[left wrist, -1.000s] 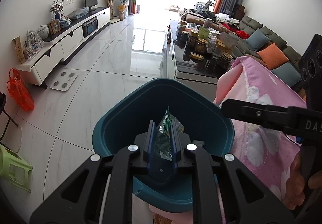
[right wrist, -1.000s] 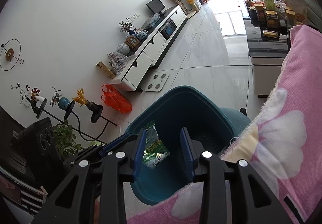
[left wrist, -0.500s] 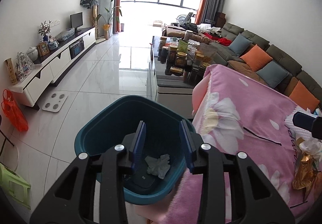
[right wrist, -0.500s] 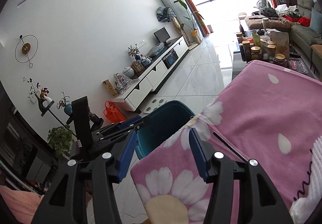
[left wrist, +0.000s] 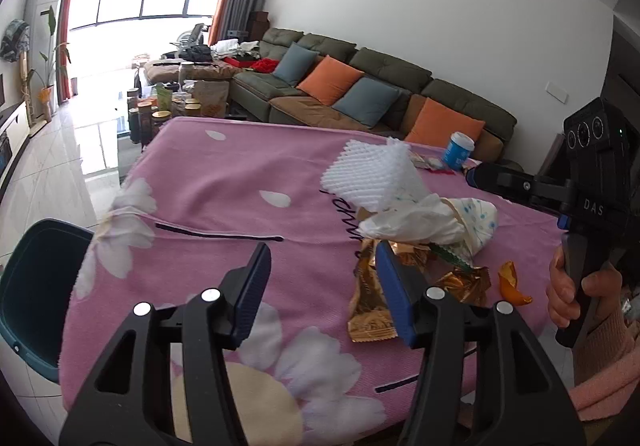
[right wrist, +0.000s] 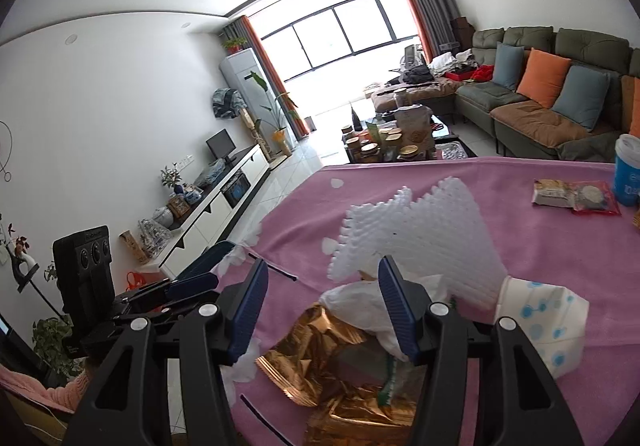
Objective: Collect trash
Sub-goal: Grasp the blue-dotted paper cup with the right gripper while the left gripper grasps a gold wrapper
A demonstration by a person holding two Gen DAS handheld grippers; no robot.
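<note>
A trash pile lies on the pink flowered tablecloth [left wrist: 224,181]: white foam netting [left wrist: 366,175], crumpled white tissue [left wrist: 408,224], gold foil wrappers [left wrist: 370,304], a dotted paper wrapper [left wrist: 482,219] and an orange peel [left wrist: 512,284]. My left gripper [left wrist: 320,282] is open and empty, just left of the pile. My right gripper [right wrist: 320,298] is open and empty, hovering over the gold foil [right wrist: 320,346] and tissue [right wrist: 360,306], below the foam netting [right wrist: 416,242]. The teal trash bin [left wrist: 32,286] stands on the floor by the table's left edge.
A blue cup [right wrist: 628,173] and snack packets [right wrist: 576,195] sit at the table's far side. A coffee table with jars [left wrist: 168,105], a sofa [left wrist: 360,89] and a TV cabinet [right wrist: 224,189] stand beyond.
My left gripper let the green wrapper drop into the bin, opened, and swung right to the table. My right gripper swung from the bin to above the trash pile.
</note>
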